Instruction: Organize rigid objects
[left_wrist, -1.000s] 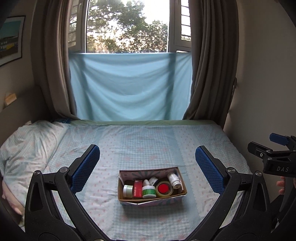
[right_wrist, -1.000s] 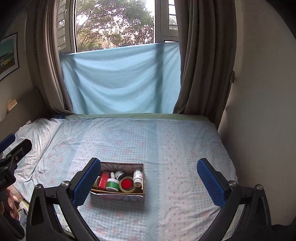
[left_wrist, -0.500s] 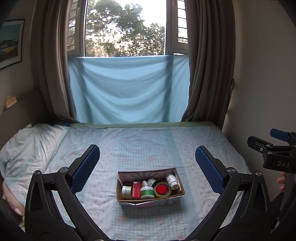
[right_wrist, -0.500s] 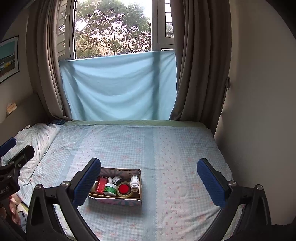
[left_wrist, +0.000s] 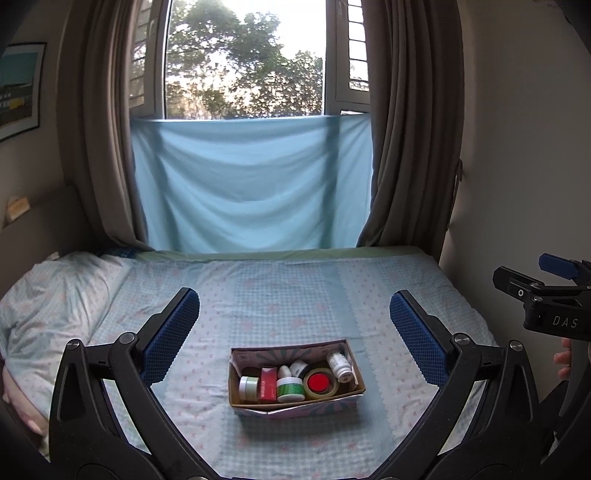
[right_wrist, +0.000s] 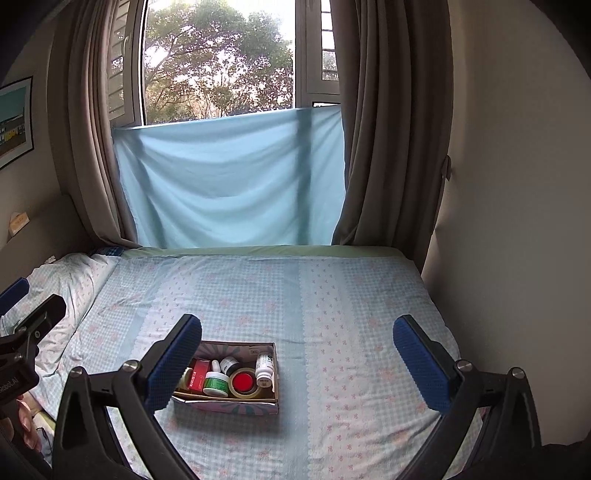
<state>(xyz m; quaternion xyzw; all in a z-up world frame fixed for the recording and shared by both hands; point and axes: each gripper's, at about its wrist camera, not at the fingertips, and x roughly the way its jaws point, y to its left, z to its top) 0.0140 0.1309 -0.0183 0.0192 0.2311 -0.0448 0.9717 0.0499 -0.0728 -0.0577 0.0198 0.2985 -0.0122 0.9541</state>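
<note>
A small cardboard box (left_wrist: 295, 406) sits on the bed, also in the right wrist view (right_wrist: 229, 404). It holds a tape roll with a red centre (left_wrist: 319, 382), a green-labelled jar (left_wrist: 290, 389), a red packet (left_wrist: 268, 384), a small pale jar (left_wrist: 248, 386) and a white bottle (left_wrist: 338, 363). My left gripper (left_wrist: 294, 325) is open and empty, well back from and above the box. My right gripper (right_wrist: 297, 350) is open and empty, to the right of the box.
The bed (left_wrist: 295, 291) has a blue checked sheet and a pillow (left_wrist: 55, 295) at the left. A blue cloth (left_wrist: 251, 184) hangs under the window between brown curtains. A wall (right_wrist: 517, 221) borders the bed on the right.
Both grippers have pulled back and up from the box, which now looks smaller and lower in both views. Both stay open and empty.
</note>
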